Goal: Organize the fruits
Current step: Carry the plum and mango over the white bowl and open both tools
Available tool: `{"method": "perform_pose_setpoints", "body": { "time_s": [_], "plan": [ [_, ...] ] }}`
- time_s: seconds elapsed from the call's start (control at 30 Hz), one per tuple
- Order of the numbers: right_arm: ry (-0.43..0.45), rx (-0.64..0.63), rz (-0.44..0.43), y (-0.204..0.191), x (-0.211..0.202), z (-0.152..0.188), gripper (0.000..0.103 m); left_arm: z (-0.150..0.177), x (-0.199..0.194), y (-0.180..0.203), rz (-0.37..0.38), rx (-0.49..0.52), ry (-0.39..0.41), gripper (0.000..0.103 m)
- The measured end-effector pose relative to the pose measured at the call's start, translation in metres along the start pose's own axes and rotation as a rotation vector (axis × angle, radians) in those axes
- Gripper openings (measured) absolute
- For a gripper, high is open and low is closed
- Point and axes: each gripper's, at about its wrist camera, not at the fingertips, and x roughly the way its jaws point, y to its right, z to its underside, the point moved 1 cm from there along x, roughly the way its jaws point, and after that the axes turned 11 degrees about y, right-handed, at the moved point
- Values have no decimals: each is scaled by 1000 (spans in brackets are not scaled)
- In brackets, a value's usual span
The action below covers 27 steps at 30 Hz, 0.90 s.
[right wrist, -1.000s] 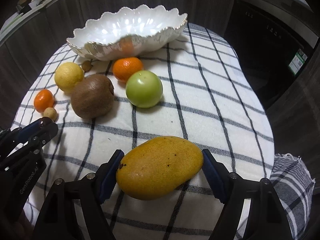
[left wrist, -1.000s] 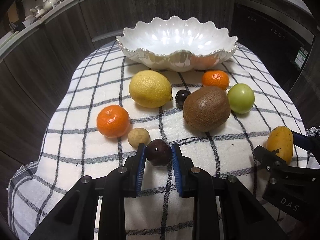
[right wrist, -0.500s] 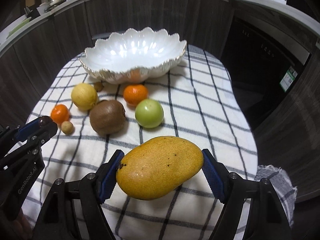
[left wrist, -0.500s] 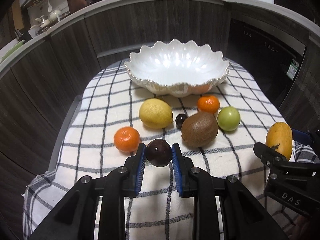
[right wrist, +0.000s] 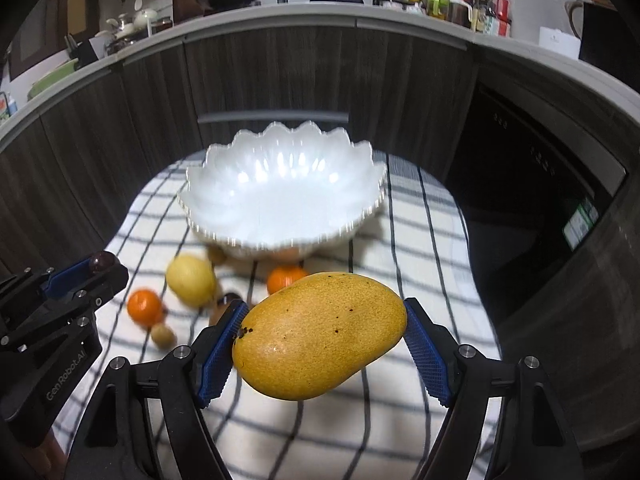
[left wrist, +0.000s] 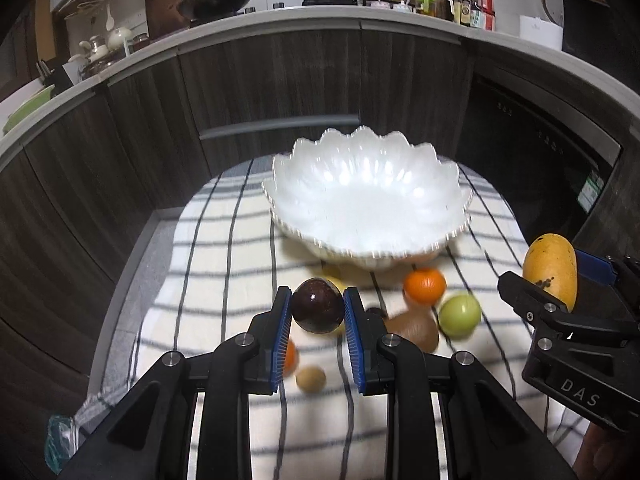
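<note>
My left gripper (left wrist: pixel 316 310) is shut on a dark purple round fruit (left wrist: pixel 318 306), held in the air above the checked cloth. My right gripper (right wrist: pixel 320 336) is shut on a yellow mango (right wrist: pixel 320 334), also lifted; the same mango (left wrist: pixel 551 268) shows at the right in the left wrist view. A white scalloped bowl (left wrist: pixel 360 236) stands empty at the far end of the cloth. Below lie an orange (left wrist: pixel 425 285), a green fruit (left wrist: pixel 459 315), a brown kiwi-like fruit (left wrist: pixel 416 326), a lemon (right wrist: pixel 191 279), a second orange (right wrist: pixel 144 306) and a small tan fruit (left wrist: pixel 310 378).
The checked cloth (right wrist: pixel 420 240) covers a small table that stands before dark wooden cabinets (left wrist: pixel 120 140). A dark appliance front (right wrist: pixel 532 184) is at the right. The counter above carries pans and bottles. A small dark fruit (left wrist: pixel 374 312) lies beside the kiwi-like one.
Both grippers have risen with their fruits, so the table and bowl look smaller and farther. The counter top has come into view. The loose fruits on the cloth have not moved.
</note>
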Motion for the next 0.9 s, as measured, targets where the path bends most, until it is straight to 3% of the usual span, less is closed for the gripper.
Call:
{"method": "perform_pose_setpoints", "body": {
  "time_s": [0.43,0.9],
  "plan": [
    [11,-20,-20,4,69,-53,78,-55,68,-8,-1,16,16,27],
    [-27,-39,-20,11,163,-95,78,-90,175,-11,41,31,-52,27]
  ]
}}
